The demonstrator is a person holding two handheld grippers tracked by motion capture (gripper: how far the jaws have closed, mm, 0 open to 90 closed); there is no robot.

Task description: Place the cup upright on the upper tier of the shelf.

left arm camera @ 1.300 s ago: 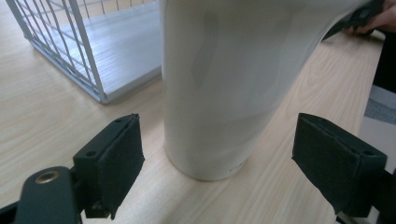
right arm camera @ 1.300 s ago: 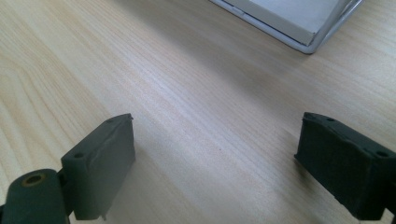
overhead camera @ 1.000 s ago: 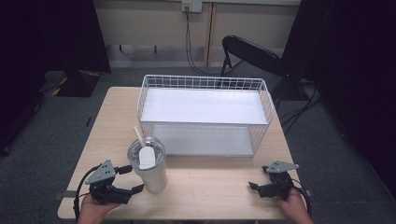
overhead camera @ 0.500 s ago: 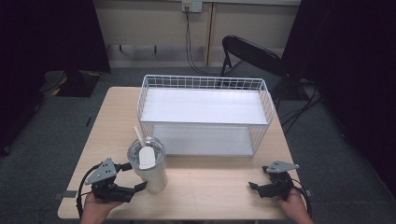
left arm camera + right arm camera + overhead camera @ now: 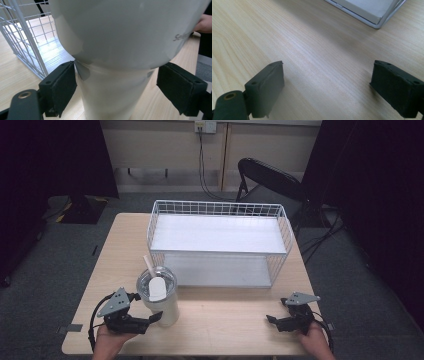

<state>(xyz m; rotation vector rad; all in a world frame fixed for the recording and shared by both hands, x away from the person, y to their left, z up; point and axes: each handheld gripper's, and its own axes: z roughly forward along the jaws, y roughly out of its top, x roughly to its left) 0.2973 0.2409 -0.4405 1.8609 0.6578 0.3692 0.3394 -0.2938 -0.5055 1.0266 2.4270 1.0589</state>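
A white tumbler (image 5: 162,302) with a clear lid and a straw stands on the wooden table (image 5: 225,325), just in front of the wire basket. My left gripper (image 5: 158,316) is open, and its jaws straddle the narrow lower part of the tumbler (image 5: 112,95). The left pad (image 5: 62,87) touches the wall, while the right pad (image 5: 180,87) stands a little off it. My right gripper (image 5: 274,321) rests low over bare table at the front right. It is open (image 5: 325,87), with nothing between its pads.
A white wire basket (image 5: 220,251) with a white floor fills the middle and back of the table; its corner shows in both gripper views (image 5: 27,42) (image 5: 372,15). A black folding chair (image 5: 270,180) stands beyond the table. A hand (image 5: 203,23) shows past the tumbler.
My left gripper has crept slightly right, so its jaws now reach around the tumbler's base. The right gripper and the tumbler have stayed put.
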